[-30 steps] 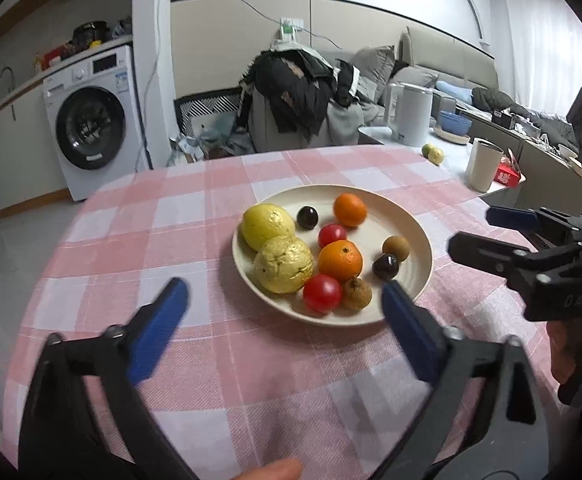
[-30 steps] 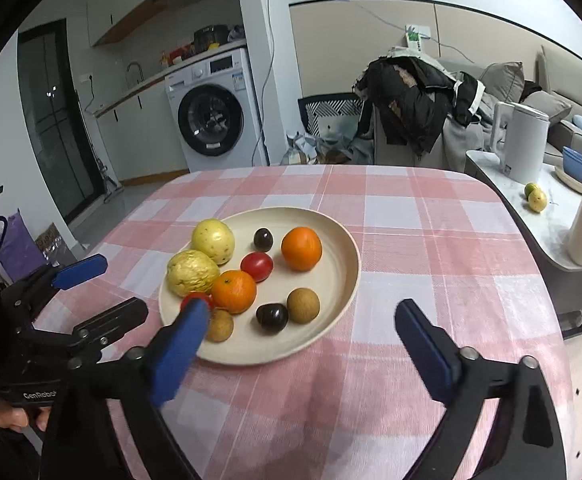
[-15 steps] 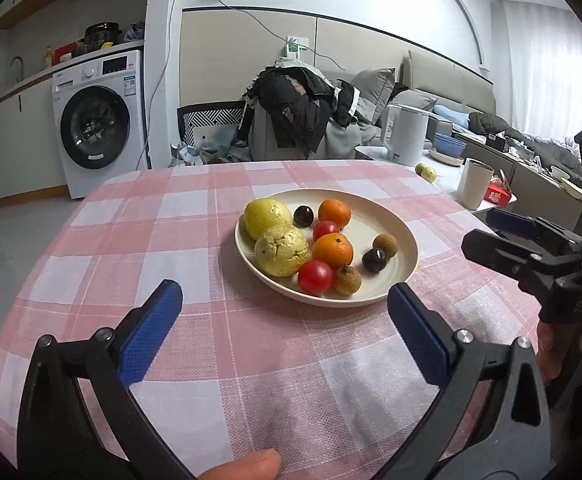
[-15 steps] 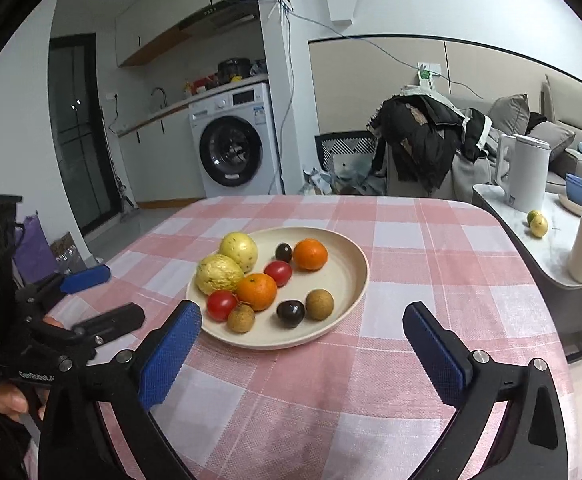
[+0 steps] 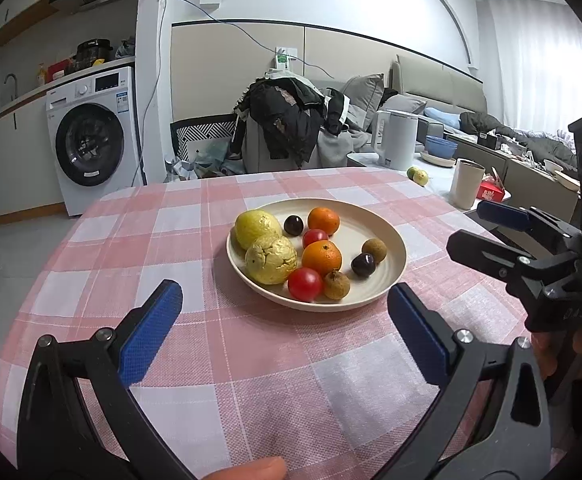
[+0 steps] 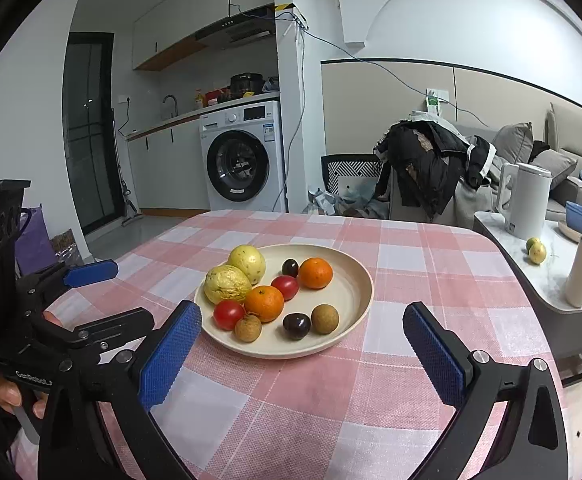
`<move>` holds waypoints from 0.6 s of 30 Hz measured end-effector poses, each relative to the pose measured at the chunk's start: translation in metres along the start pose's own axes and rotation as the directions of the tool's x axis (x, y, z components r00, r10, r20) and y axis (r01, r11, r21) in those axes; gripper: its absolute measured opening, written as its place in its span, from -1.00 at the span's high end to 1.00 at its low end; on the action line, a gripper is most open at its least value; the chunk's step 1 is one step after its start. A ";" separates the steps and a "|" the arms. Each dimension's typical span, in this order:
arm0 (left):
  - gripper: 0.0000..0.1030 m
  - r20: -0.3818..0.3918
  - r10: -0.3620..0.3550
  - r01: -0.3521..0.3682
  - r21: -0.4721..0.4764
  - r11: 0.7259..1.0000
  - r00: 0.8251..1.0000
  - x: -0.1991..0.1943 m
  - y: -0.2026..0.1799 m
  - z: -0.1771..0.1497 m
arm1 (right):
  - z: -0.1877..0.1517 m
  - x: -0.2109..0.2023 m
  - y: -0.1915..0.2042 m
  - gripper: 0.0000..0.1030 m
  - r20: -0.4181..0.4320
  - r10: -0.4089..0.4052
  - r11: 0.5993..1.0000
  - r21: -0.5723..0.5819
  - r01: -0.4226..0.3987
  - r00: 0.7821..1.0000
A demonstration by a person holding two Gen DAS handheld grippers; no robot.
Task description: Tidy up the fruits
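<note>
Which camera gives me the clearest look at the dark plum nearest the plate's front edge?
Right wrist: the dark plum sits unobstructed, facing the camera. Left wrist shows it smaller, farther right, beside the brown longan.

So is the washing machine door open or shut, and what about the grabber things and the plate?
white washing machine: door shut
left gripper: open, holding nothing
right gripper: open, holding nothing
round beige plate: upright, loaded with fruit
white electric kettle: lid down
</note>
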State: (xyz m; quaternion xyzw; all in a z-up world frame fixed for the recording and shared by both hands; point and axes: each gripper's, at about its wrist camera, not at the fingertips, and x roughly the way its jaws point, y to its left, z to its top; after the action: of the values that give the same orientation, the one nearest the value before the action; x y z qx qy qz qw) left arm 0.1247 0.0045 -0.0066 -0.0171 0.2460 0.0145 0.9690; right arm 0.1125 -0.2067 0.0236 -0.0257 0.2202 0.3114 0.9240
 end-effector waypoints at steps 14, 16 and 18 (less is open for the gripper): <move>-0.99 -0.007 -0.015 0.015 -0.036 0.999 1.000 0.000 0.004 0.002 | -0.001 -0.002 0.000 -1.00 0.002 0.004 1.000 0.012 -0.004 1.000; -0.99 -0.009 -0.015 0.015 -0.039 0.999 1.000 0.001 0.005 0.002 | -0.001 -0.002 0.000 -1.00 0.003 0.004 1.000 0.012 -0.004 1.000; -0.99 -0.009 -0.015 0.015 -0.039 0.999 1.000 0.001 0.005 0.002 | -0.001 -0.002 -0.001 -1.00 0.003 0.004 1.000 0.012 -0.004 1.000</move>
State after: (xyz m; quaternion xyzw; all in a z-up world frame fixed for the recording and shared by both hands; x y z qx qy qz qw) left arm 0.1262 0.0096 -0.0052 -0.0378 0.2498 0.0119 0.9675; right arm 0.1113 -0.2084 0.0238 -0.0193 0.2207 0.3122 0.9238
